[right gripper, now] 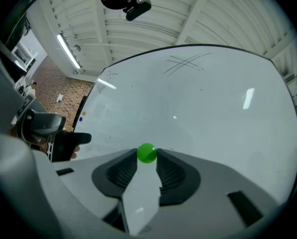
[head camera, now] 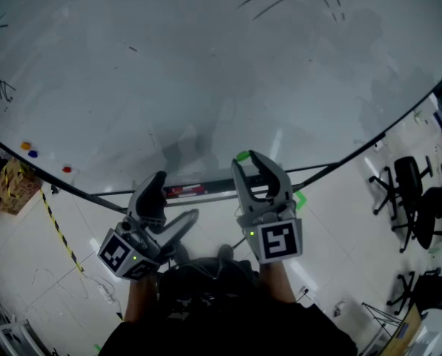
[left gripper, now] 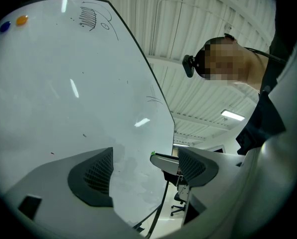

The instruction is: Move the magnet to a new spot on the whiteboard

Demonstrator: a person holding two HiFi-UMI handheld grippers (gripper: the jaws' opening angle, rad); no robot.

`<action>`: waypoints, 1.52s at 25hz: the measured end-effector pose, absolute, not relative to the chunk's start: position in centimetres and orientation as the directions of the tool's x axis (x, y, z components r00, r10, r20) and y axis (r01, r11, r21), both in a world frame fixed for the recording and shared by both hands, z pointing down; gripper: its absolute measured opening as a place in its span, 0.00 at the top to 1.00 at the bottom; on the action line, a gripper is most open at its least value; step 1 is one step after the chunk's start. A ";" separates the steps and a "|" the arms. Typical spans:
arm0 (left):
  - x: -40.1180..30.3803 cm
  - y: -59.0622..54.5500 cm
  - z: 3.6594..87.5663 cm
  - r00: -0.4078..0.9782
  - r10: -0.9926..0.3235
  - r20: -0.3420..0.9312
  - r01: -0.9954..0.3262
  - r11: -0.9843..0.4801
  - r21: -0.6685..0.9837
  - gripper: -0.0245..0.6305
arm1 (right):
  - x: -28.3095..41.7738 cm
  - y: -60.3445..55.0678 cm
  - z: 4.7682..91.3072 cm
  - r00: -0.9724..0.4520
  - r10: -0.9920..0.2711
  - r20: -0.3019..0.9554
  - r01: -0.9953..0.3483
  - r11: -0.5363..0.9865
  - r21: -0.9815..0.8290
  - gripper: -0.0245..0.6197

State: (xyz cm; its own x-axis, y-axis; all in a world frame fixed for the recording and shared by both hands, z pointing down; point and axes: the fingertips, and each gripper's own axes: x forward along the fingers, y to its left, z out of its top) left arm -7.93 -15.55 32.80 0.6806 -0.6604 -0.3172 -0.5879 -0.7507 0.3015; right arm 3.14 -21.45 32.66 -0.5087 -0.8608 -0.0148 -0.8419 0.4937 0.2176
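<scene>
Whiteboard filled most of the head view, pale and smeared, with black scribbles near its top and left edges. An orange magnet, a blue magnet and a red magnet sat low at its left. Pale floor lay below, with black office chairs at the right and yellow-black tape at the left. The right tongs gripped the green magnet between their tips, near the board's lower edge. The left tongs stood wide apart and empty.
</scene>
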 end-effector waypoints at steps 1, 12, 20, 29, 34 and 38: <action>-8.0 -15.5 32.8 0.680 -0.660 -0.320 -0.588 -0.751 0.300 0.34 | 3.1 -21.4 32.7 -0.510 -0.860 -0.012 -0.840 0.496 0.219 0.73; -8.0 -14.6 32.5 0.673 -0.665 -0.324 -0.590 -0.747 0.307 0.34 | 2.6 -21.0 32.7 -0.519 -0.855 -0.007 -0.834 0.504 0.225 0.73; -8.6 -14.6 32.5 0.668 -0.673 -0.317 -0.601 -0.739 0.304 0.34 | 2.3 -21.6 33.1 -0.513 -0.859 0.002 -0.839 0.501 0.212 0.73; -9.1 -14.9 32.7 0.660 -0.678 -0.324 -0.603 -0.735 0.309 0.34 | 2.3 -22.8 33.5 -0.488 -0.873 -0.001 -0.851 0.476 0.223 0.73; -9.5 -15.2 32.9 0.655 -0.681 -0.328 -0.606 -0.732 0.311 0.34 | 2.2 -23.7 33.4 -0.463 -0.886 -0.007 -0.859 0.447 0.251 0.73; -10.0 -15.4 33.0 0.649 -0.688 -0.326 -0.614 -0.726 0.310 0.34 | 2.1 -24.7 33.4 -0.432 -0.902 0.005 -0.860 0.413 0.298 0.73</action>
